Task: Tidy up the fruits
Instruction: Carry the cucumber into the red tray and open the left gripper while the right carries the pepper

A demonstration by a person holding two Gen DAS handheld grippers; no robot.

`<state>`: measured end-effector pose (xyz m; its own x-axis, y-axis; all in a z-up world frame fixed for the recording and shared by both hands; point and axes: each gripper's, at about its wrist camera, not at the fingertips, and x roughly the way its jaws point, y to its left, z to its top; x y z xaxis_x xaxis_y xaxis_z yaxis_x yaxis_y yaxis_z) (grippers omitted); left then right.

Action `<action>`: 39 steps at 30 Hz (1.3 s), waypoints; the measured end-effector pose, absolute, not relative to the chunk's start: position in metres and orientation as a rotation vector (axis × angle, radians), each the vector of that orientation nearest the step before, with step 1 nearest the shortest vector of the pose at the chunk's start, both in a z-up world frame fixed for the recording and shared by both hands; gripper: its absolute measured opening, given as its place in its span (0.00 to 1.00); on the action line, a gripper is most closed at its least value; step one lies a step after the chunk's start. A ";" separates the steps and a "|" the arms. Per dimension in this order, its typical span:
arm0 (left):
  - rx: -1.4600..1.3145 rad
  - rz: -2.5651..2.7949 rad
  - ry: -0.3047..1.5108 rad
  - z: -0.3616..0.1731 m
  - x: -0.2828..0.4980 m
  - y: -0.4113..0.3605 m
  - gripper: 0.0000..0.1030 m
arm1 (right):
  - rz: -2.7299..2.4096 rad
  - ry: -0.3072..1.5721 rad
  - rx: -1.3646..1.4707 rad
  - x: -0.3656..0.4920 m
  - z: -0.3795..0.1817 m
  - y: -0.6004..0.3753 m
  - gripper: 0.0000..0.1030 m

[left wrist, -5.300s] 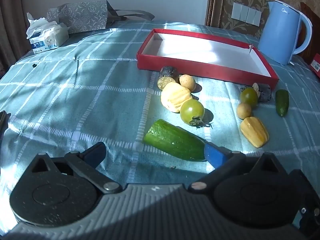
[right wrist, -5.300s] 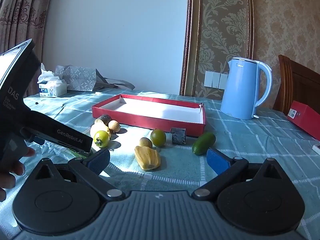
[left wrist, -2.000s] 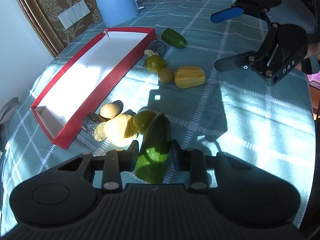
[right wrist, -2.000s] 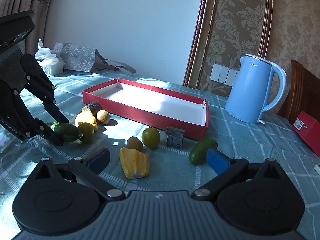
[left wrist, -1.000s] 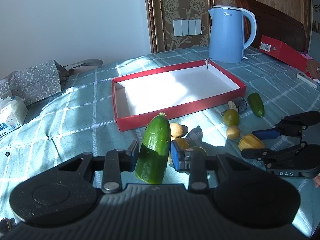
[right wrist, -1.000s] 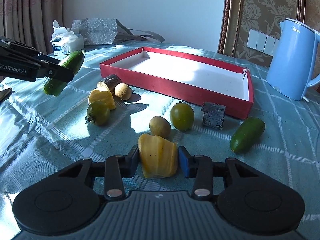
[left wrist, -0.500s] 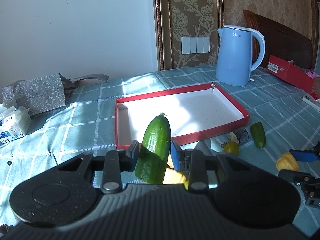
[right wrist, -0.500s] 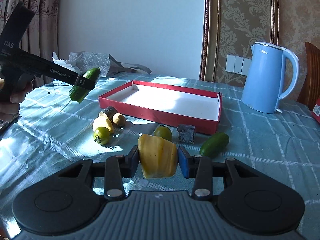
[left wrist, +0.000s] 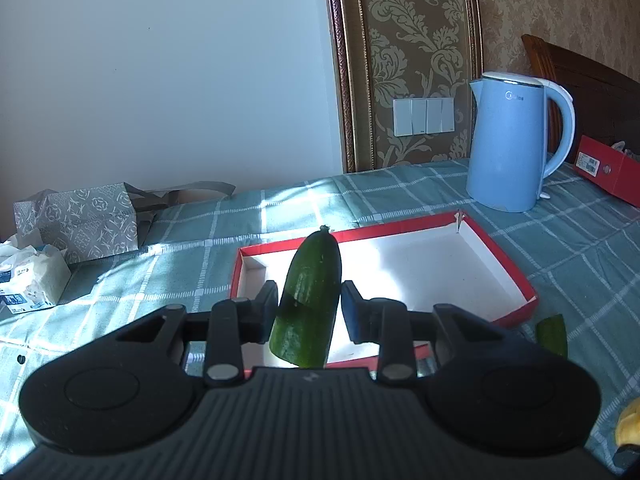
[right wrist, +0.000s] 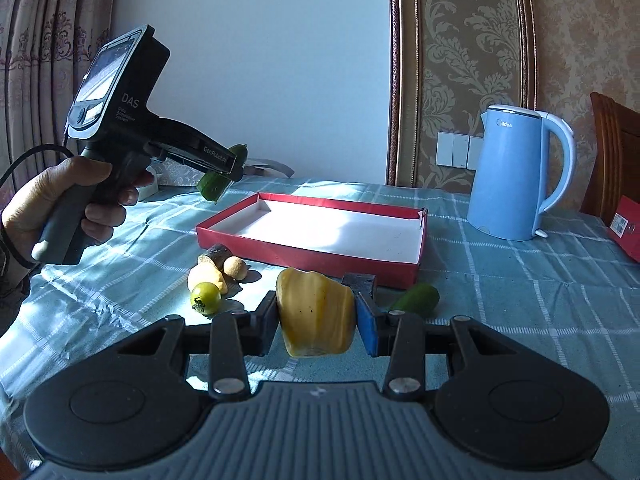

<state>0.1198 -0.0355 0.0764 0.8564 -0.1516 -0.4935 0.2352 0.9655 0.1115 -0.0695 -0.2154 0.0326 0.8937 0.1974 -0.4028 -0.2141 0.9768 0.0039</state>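
- Our left gripper (left wrist: 308,312) clamps the cucumber half (left wrist: 310,300) above the red tray (left wrist: 516,276); our right gripper (right wrist: 316,320) clamps a yellow fruit (right wrist: 316,312).
- Blue kettle (left wrist: 508,144) stands beyond the tray.
- Only the right view shows the green tomato (right wrist: 206,298) on the tablecloth (right wrist: 520,280).

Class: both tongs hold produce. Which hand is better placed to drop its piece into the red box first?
Left, probably: its tongs hold the cucumber nearer the red box; the right tongs, gripping the yellow fruit, sit short of it.

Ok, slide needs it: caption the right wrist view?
Right gripper holds yellow fruit; left gripper lifts cucumber near red tray.
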 end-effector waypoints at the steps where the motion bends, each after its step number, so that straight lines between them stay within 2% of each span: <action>1: 0.167 -0.203 0.507 0.076 0.124 -0.038 0.30 | 0.211 0.415 -0.044 -0.070 0.033 -0.216 0.39; 14: 0.204 -0.129 0.561 0.052 0.189 -0.069 0.30 | 0.193 0.409 -0.042 -0.065 0.037 -0.225 0.39; 24: 0.164 -0.101 0.691 0.025 0.238 -0.078 0.30 | 0.169 0.415 -0.036 -0.062 0.037 -0.234 0.39; 33: 0.186 -0.060 0.709 0.014 0.249 -0.086 0.27 | 0.157 0.429 -0.030 -0.058 0.033 -0.238 0.39; 35: 0.194 -0.060 0.690 0.016 0.246 -0.088 0.31 | 0.157 0.428 -0.034 -0.057 0.033 -0.237 0.39; 39: 0.216 -0.043 0.639 0.022 0.237 -0.087 0.49 | 0.163 0.425 -0.045 -0.050 0.035 -0.233 0.39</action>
<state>0.2374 -0.0873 0.0217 0.8025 0.0266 -0.5961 0.1060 0.9768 0.1863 -0.0504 -0.2335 0.0353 0.8981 0.1482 -0.4141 -0.1670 0.9859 -0.0093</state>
